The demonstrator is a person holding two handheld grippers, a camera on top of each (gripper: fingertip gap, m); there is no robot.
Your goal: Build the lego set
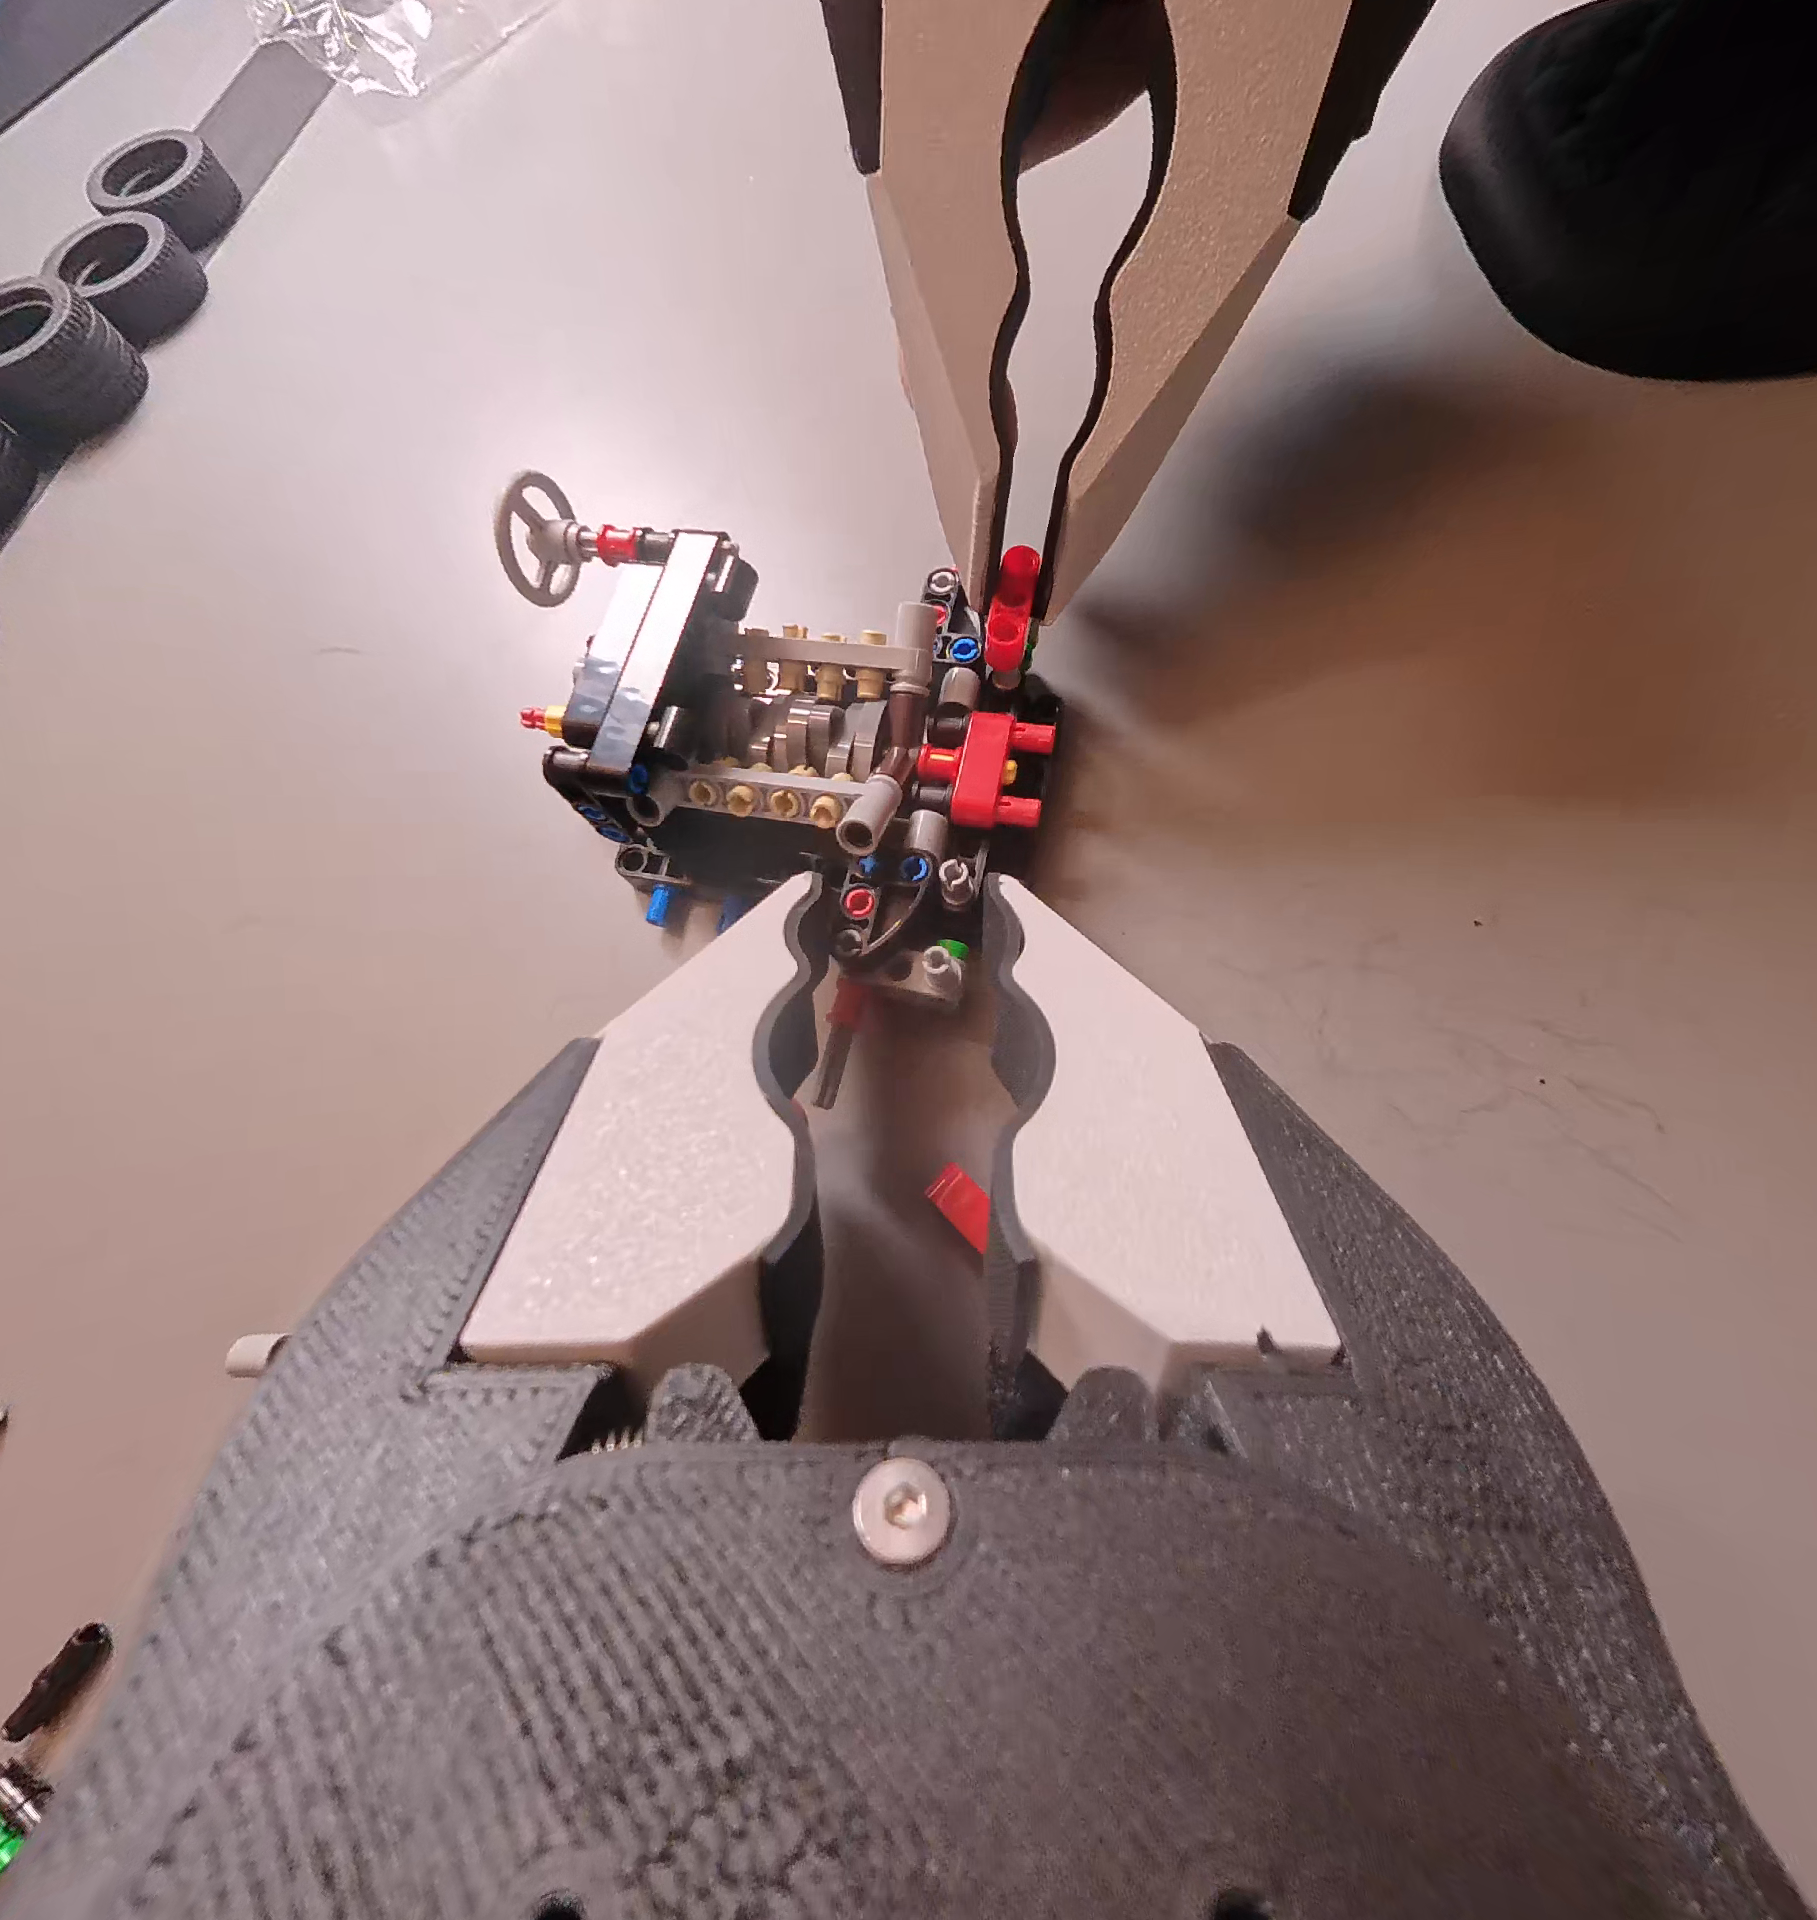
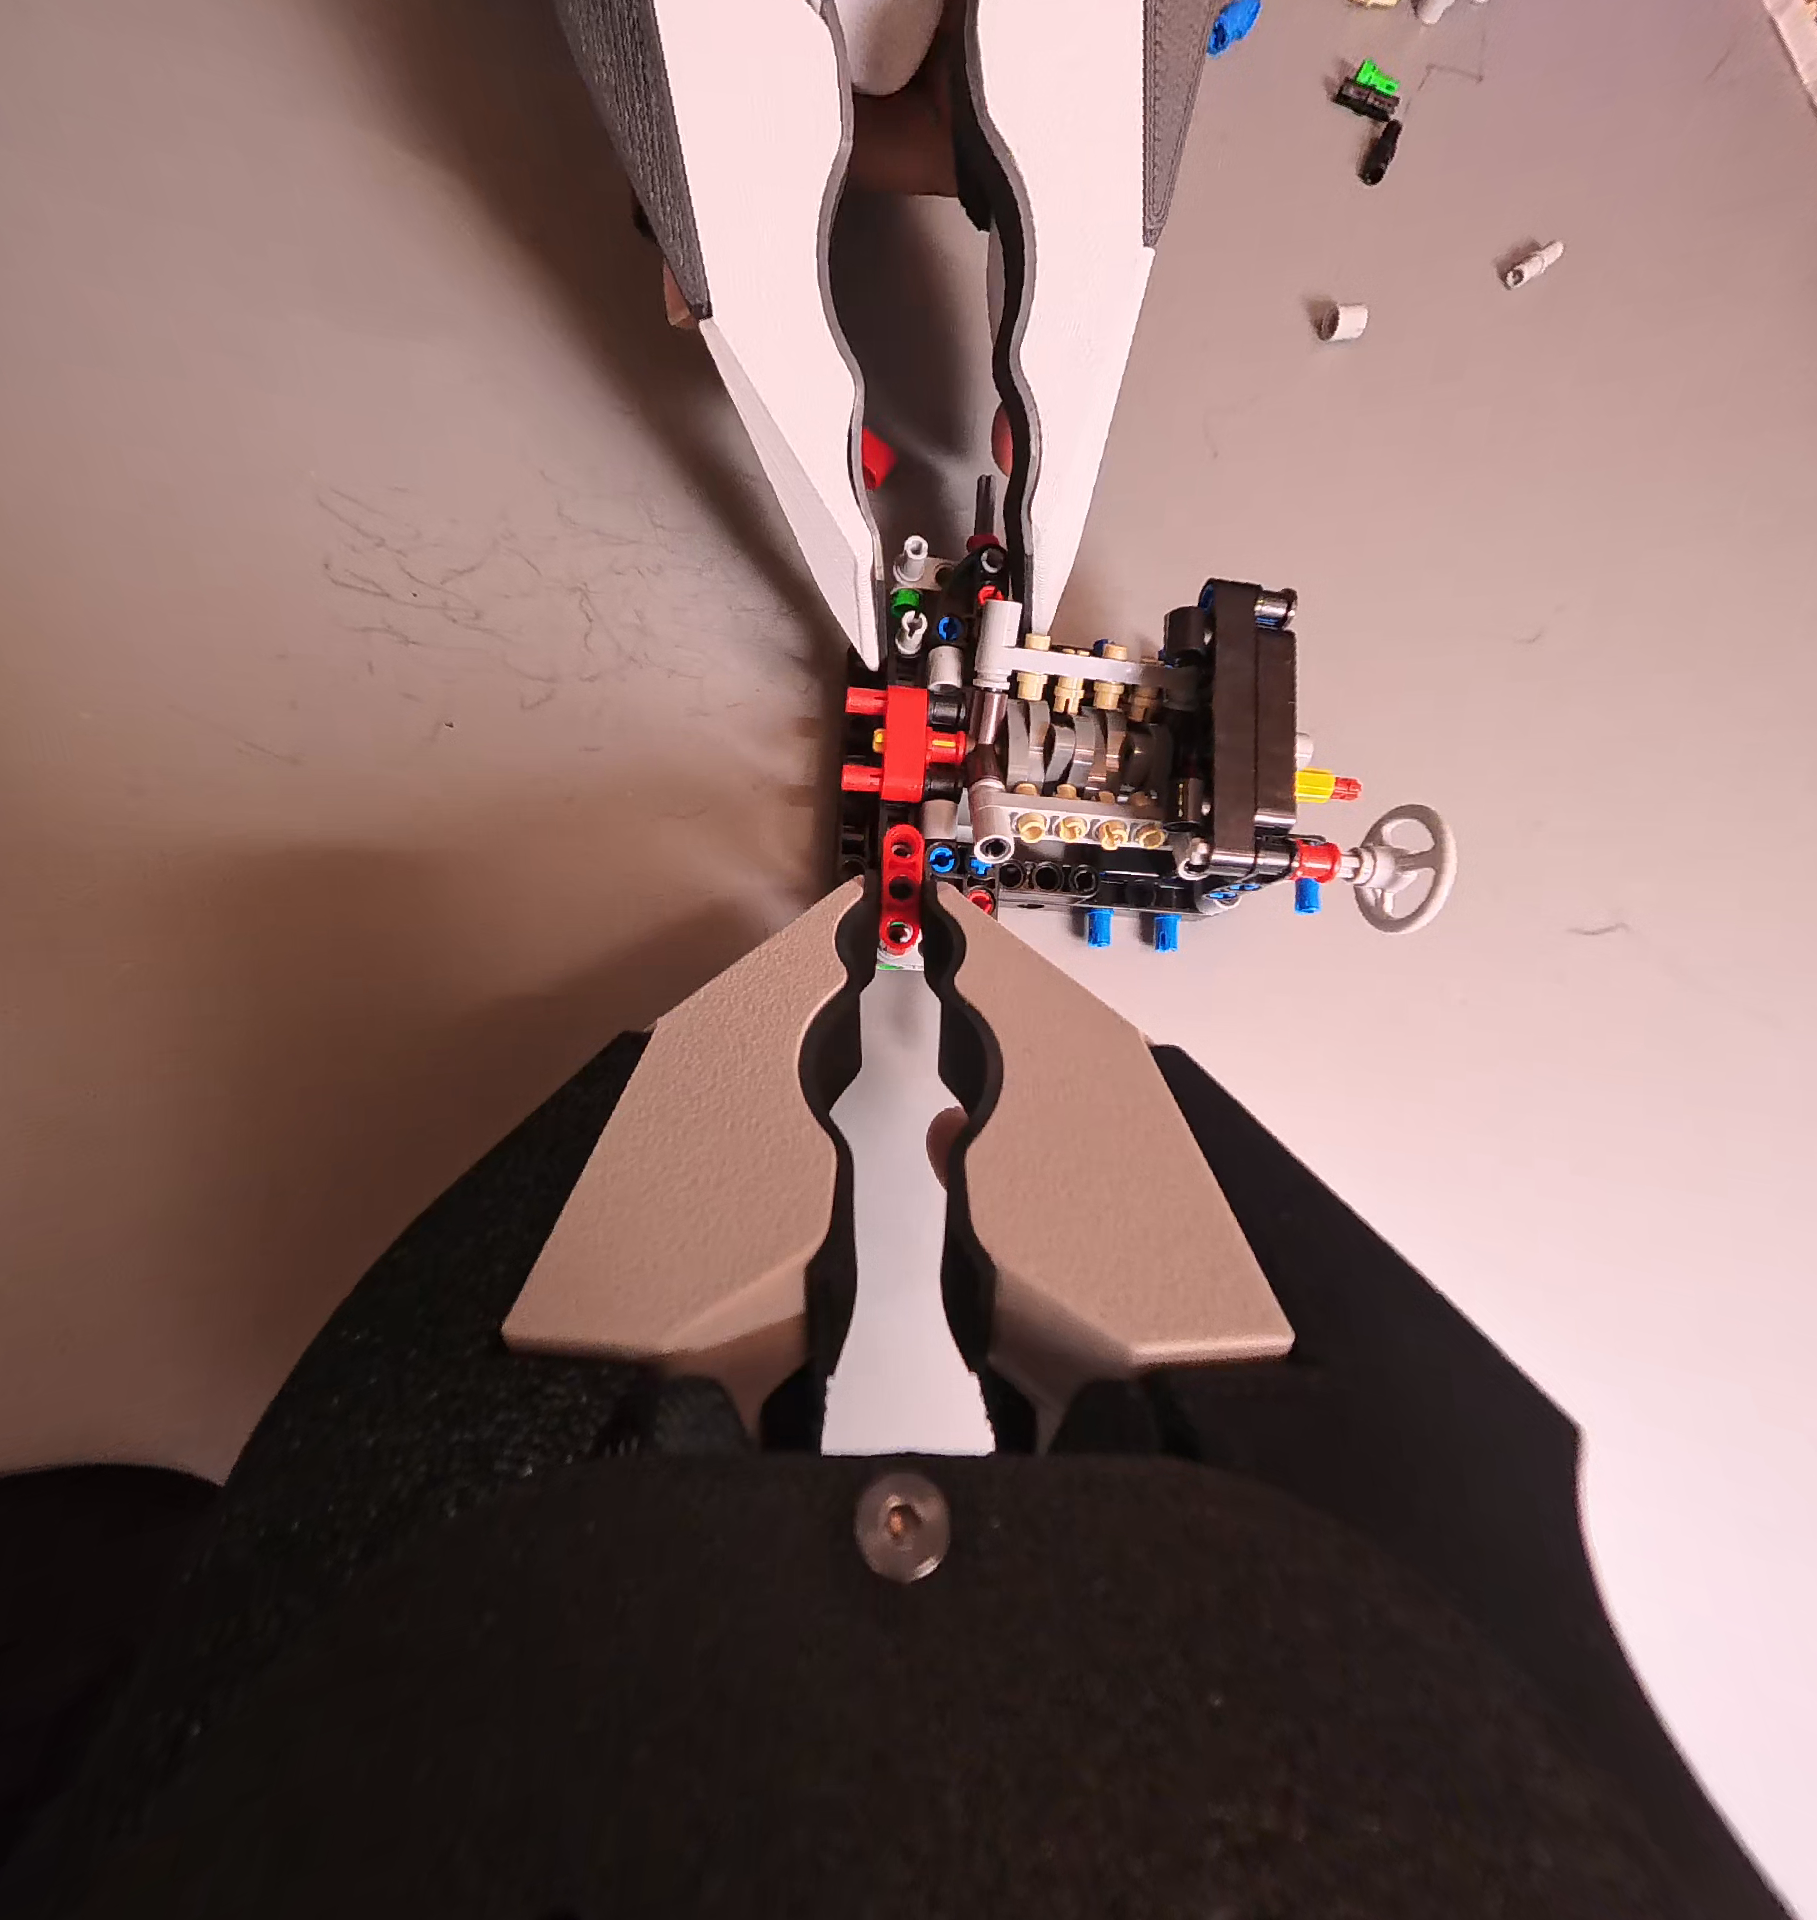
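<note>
Black printed housing fills the near part of both wrist views, and beyond it we see our two pairs of pale fingers meeting at one end of the half-built lego chassis (image 1: 779,727), which sits on the grey table (image 1: 364,416). We take that chassis as our landmark. Our left gripper (image 1: 899,894) straddles its near end in the left wrist view, fingers apart with the black frame and a grey pin block between the tips; we judge it is clamping the model to steady it, though whether the pads truly press we cannot tell. Our right gripper (image 2: 899,909) is pinched on a short red three-hole beam (image 2: 900,881), which stands against the chassis end beside the red connector block (image 2: 904,748). We hold it by its outer end, probably so the free holes can slide onto the pins there. At the far end of the chassis the grey steering wheel (image 2: 1403,864) juts out on its axle, well clear of both grippers. Beyond that end, away from the work, lie four black tyres (image 1: 104,281) in a row and a crumpled clear bag (image 1: 364,42). Loose pins (image 2: 1340,320), grey, black and green, lie scattered off the steering-wheel side. The beam looks seated or nearly so; a firm push would finish it.
</note>
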